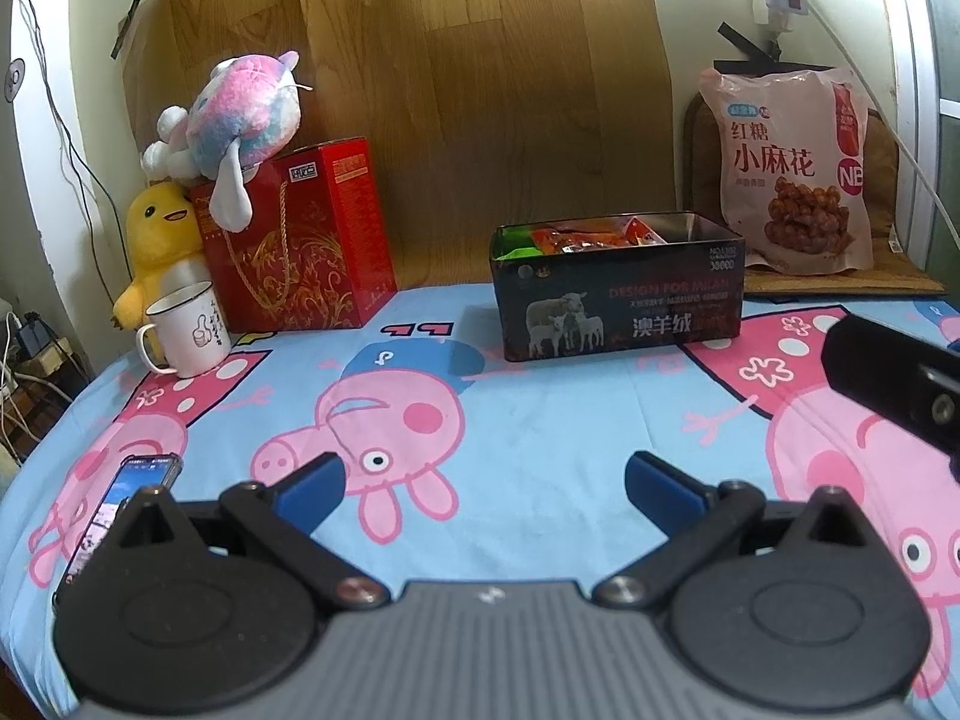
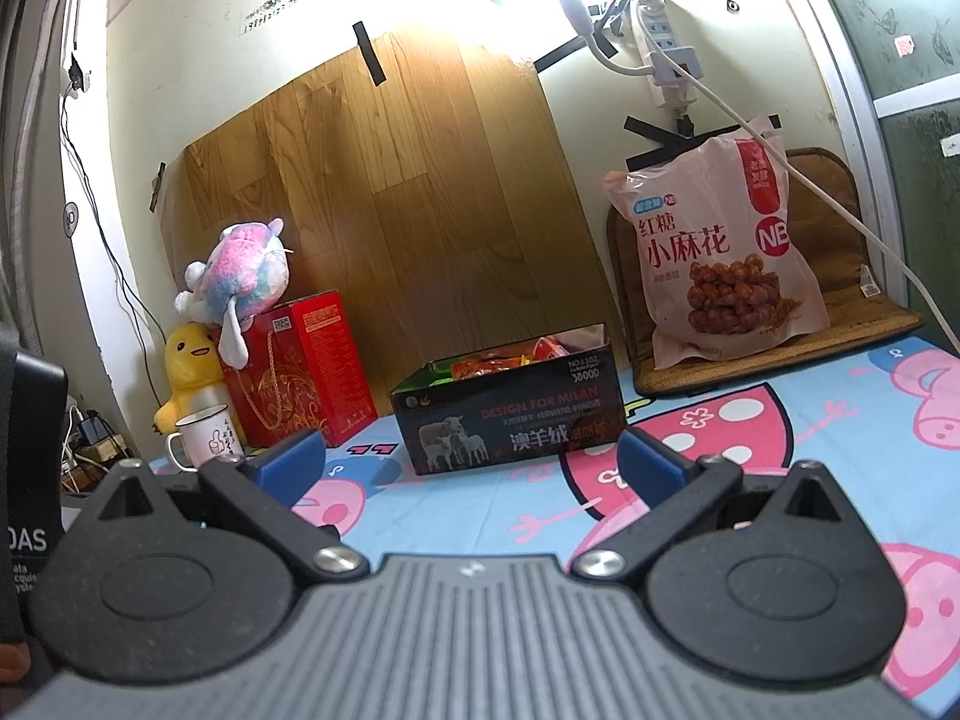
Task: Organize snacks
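Observation:
A black open-top box (image 1: 618,300) with sheep printed on its front stands on the Peppa Pig cloth and holds several red and green snack packets (image 1: 582,237). It also shows in the right wrist view (image 2: 510,420), with the packets (image 2: 510,363) inside. A large pink snack bag (image 1: 792,168) leans upright against the wall at the back right, on a brown mat; it shows in the right wrist view too (image 2: 726,252). My left gripper (image 1: 483,483) is open and empty, low over the cloth, well in front of the box. My right gripper (image 2: 471,459) is open and empty, in front of the box.
A red gift box (image 1: 300,240) with a pastel plush toy (image 1: 240,120) on top stands at the back left, beside a yellow duck plush (image 1: 159,234) and a white mug (image 1: 186,330). A phone (image 1: 120,510) lies at the left edge. A power strip and cables (image 2: 666,60) hang on the wall.

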`<state>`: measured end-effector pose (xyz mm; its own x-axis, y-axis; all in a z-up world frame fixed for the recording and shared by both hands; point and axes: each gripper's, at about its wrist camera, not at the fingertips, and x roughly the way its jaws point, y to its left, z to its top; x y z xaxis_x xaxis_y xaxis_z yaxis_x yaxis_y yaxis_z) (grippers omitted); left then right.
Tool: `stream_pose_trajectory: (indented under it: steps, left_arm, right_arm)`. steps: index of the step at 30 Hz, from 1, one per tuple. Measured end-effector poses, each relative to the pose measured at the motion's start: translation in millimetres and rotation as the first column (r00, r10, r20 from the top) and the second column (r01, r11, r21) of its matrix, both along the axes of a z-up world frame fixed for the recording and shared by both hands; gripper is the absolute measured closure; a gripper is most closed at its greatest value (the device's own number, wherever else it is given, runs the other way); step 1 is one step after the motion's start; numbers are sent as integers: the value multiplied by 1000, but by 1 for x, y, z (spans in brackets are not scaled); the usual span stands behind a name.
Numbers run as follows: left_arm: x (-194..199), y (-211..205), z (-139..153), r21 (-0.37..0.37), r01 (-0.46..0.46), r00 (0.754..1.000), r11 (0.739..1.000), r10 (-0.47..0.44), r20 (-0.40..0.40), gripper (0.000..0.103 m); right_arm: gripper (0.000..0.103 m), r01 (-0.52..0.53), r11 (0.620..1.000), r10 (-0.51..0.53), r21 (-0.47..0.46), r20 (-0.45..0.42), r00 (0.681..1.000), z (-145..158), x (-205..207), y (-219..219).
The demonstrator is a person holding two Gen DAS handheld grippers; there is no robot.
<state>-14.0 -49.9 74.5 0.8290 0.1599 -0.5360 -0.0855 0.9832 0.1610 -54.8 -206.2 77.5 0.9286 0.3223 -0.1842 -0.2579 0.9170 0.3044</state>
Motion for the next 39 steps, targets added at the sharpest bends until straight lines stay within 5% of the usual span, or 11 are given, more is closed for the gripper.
stream_pose_trajectory:
  steps: [39]
  left_arm:
    - [8, -11, 0, -23, 84, 996, 996, -85, -9, 0]
  right_arm:
    - [0, 26, 1000, -26, -6, -3, 1000, 1, -1, -4]
